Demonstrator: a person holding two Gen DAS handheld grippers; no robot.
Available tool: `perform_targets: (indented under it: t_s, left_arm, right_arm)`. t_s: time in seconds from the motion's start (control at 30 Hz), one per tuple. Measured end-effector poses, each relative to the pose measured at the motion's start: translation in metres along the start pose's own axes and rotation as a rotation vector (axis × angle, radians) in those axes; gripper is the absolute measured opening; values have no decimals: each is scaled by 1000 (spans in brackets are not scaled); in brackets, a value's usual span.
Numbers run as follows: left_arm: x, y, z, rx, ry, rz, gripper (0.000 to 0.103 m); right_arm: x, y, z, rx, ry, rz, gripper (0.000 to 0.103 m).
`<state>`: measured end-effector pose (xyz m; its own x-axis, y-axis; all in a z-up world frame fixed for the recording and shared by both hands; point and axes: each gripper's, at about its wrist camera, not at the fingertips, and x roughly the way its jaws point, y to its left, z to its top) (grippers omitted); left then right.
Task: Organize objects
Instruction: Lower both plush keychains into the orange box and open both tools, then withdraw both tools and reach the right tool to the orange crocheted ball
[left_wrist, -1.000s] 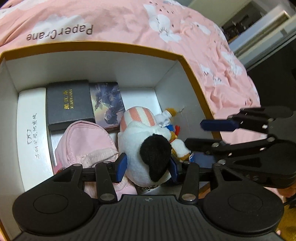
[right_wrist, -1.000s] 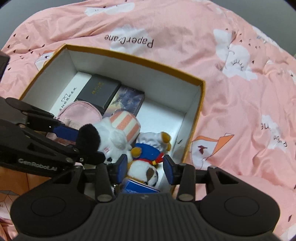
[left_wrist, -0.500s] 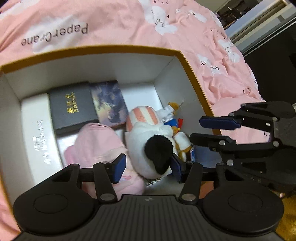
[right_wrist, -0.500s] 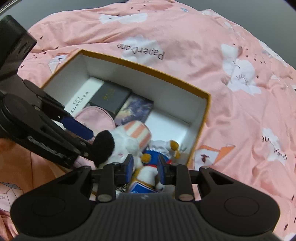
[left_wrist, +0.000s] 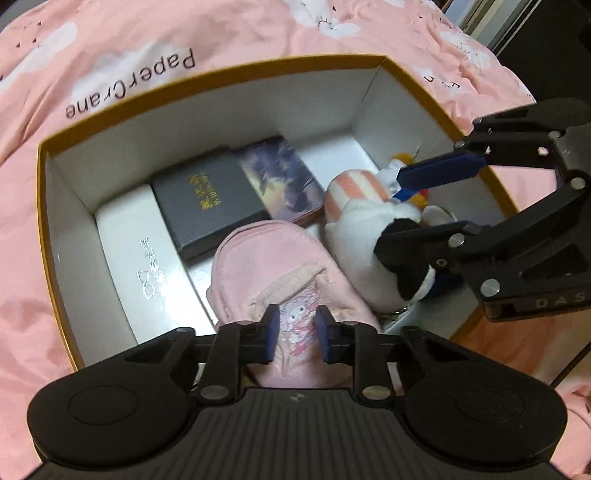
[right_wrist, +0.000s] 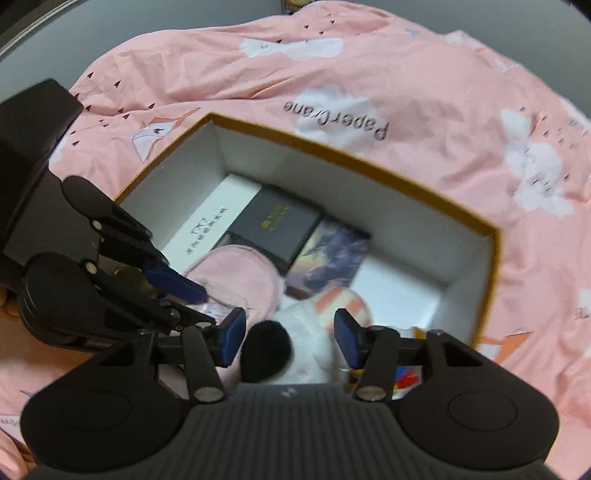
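A white box with a gold rim (left_wrist: 207, 75) (right_wrist: 354, 153) lies on the pink bedding. In it are a white case (left_wrist: 135, 247), a black case (left_wrist: 207, 199), a picture card (left_wrist: 284, 181), a pink pouch (left_wrist: 273, 266) and a white plush dog with a black ear (left_wrist: 369, 236) (right_wrist: 291, 339). My left gripper (left_wrist: 294, 328) is narrowed, its jaws a small gap apart over the pouch's near end; contact is unclear. My right gripper (right_wrist: 290, 336) is open around the plush dog, above it.
A small plush with blue and red clothing (left_wrist: 417, 195) lies against the box's right wall behind the dog. Pink bedding printed "PaperCrane" (right_wrist: 336, 118) surrounds the box. Dark furniture (left_wrist: 546, 40) stands at the far right.
My left gripper let go of the plush dog, moved left over the pink pouch and narrowed. My right gripper left the small plush, opened wide and moved over the dog.
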<state>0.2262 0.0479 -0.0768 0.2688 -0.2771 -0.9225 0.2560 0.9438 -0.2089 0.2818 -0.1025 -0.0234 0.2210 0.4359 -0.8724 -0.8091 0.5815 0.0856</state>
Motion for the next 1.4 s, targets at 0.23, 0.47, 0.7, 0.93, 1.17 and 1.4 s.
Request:
perform_targets:
  t_s: [0.23, 0.47, 0.7, 0.93, 1.17, 1.4]
  left_arm:
    - [-4, 13, -4, -40, -21, -21, 11]
    - [2, 15, -3, -46, -24, -30, 11]
    - [-6, 6, -7, -48, -78, -39, 25]
    - [-44, -15, -16, -20, -210, -44, 27]
    - [-91, -55, -41, 18, -358, -66, 27]
    - [-102, -83, -65, -14, -374, 2, 27]
  right_arm:
    - [20, 9, -8, -86, 111, -20, 40]
    - [29, 17, -1, -173, 191, 42, 32]
    - [22, 28, -4, -190, 150, 1, 40]
    - [-20, 26, -13, -84, 26, -60, 40]
    - [-79, 36, -42, 27, -137, -84, 41]
    - [-108, 53, -101, 181, -233, -124, 45]
